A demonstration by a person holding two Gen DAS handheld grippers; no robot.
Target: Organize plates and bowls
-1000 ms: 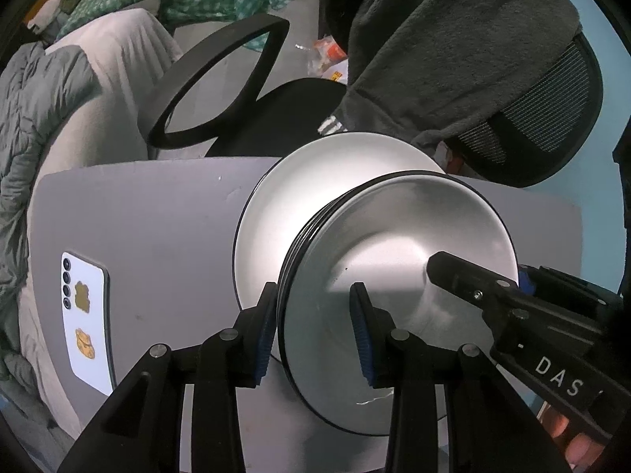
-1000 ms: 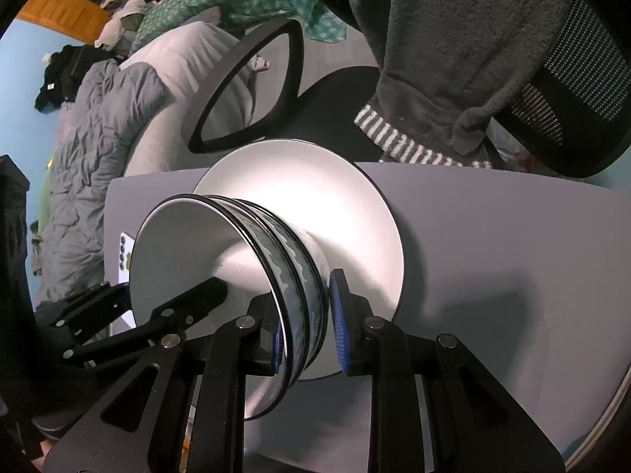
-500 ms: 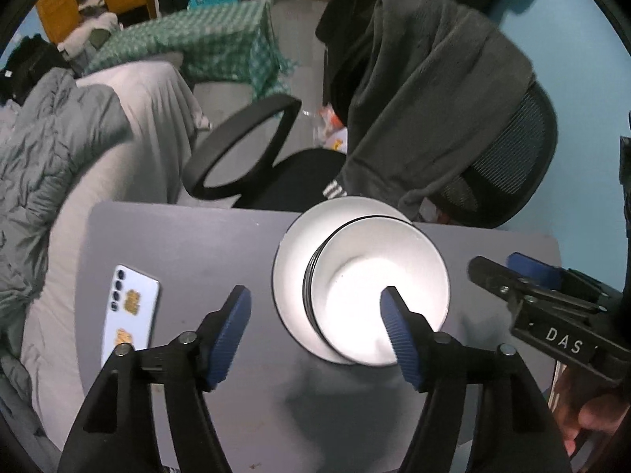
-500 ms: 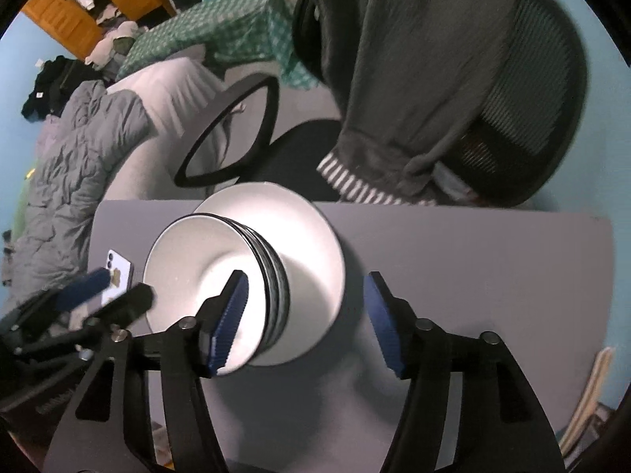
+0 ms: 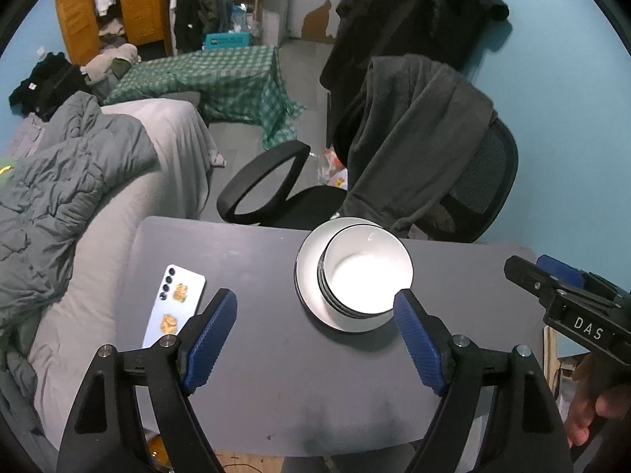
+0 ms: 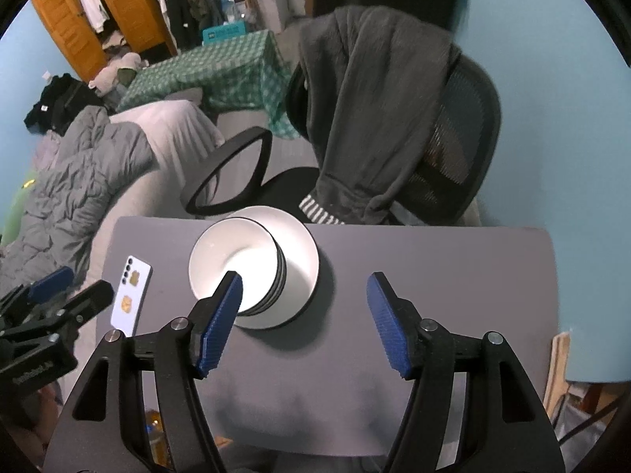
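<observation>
A stack of white bowls with dark rims (image 5: 364, 274) sits on a white plate (image 5: 305, 276) at the far middle of the grey table (image 5: 276, 374). The stack (image 6: 236, 268) and plate (image 6: 303, 260) also show in the right wrist view. My left gripper (image 5: 315, 339) is open and empty, raised above the table on the near side of the stack. My right gripper (image 6: 303, 319) is open and empty, also raised, just right of the stack. Each gripper shows in the other's view, the right one (image 5: 552, 283) and the left one (image 6: 67, 291).
A white phone (image 5: 175, 305) lies face down on the table's left part. A black office chair (image 5: 453, 181) draped with a dark grey garment stands behind the table. A bed with grey covers (image 5: 59, 197) is at the left.
Both grippers let go of the bowl stack, opened wide and pulled up and back. The bowls now rest upright on the plate.
</observation>
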